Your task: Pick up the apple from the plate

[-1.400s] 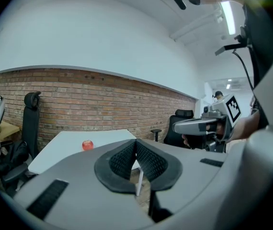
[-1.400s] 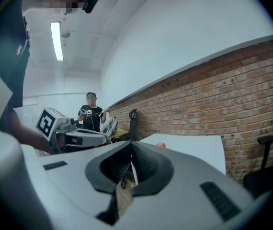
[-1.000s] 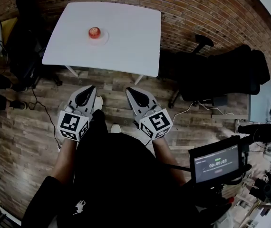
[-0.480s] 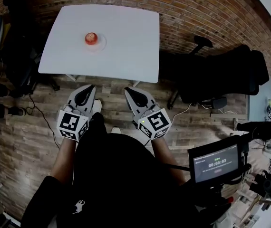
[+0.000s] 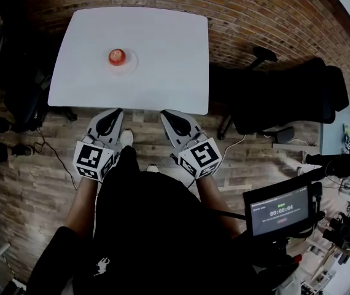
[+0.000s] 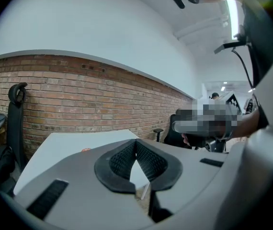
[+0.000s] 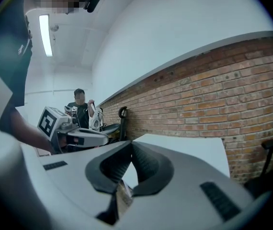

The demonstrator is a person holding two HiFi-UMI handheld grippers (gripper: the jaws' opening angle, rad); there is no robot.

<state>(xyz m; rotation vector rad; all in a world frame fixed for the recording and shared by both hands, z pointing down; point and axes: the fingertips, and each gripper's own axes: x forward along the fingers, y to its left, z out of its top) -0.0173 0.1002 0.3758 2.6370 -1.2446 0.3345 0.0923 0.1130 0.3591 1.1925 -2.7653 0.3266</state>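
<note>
A red apple point(image 5: 117, 56) sits on a small white plate point(image 5: 128, 61) on the left half of a white table point(image 5: 163, 60). Both grippers hover over the wooden floor just short of the table's near edge, well apart from the apple. My left gripper point(image 5: 119, 111) is shut with nothing in it, its tips meeting point(image 6: 136, 142). My right gripper point(image 5: 164, 113) is also shut and empty point(image 7: 130, 145). In the left gripper view only a sliver of the apple point(image 6: 85, 150) peeks above the gripper body.
A brick wall point(image 5: 255, 17) runs behind the table. A black office chair point(image 5: 285, 94) stands to the right of the table, and dark chairs and cables point(image 5: 15, 78) crowd its left side. A monitor on a stand point(image 5: 279, 211) is at lower right. A person stands far off in the right gripper view point(image 7: 79, 107).
Both grippers have come closer to the table's near edge, now just short of it. The table and apple appear larger and nearer in view. Jaws stayed shut.
</note>
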